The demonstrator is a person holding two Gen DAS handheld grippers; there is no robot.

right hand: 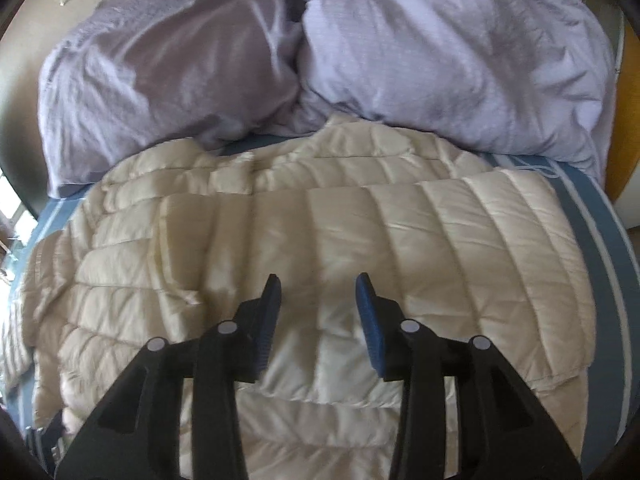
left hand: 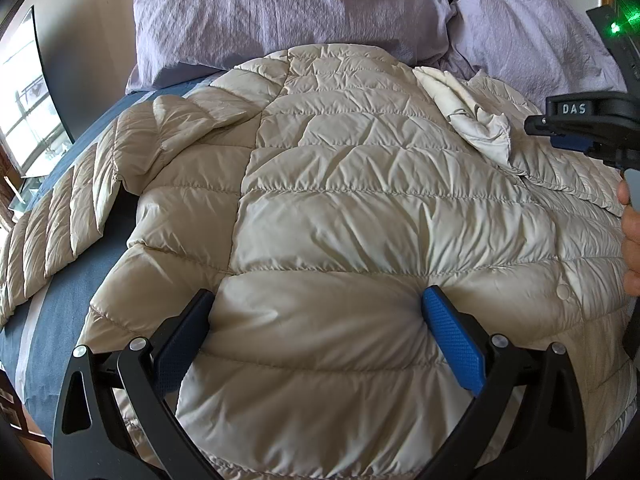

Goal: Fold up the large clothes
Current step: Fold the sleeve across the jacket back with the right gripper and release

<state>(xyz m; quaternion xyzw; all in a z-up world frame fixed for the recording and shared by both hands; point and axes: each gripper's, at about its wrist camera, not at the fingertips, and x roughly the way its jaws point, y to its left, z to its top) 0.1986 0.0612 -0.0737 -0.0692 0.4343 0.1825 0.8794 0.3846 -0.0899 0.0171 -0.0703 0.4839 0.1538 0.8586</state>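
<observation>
My left gripper (left hand: 318,300) has its blue-padded jaws spread wide, the tips pressing into the cream quilted down jacket (left hand: 352,208) with a puffed panel bulging between them. The jacket lies spread over the blue striped bedsheet (left hand: 60,320), its one sleeve (left hand: 52,232) trailing out to the left. My right gripper (right hand: 318,280) hangs over the jacket's folded-in panel (right hand: 440,240), jaws parted and pinching nothing; whether they touch the fabric I cannot tell. Two crumpled lilac pillows (right hand: 440,60) sit behind the jacket's collar end.
</observation>
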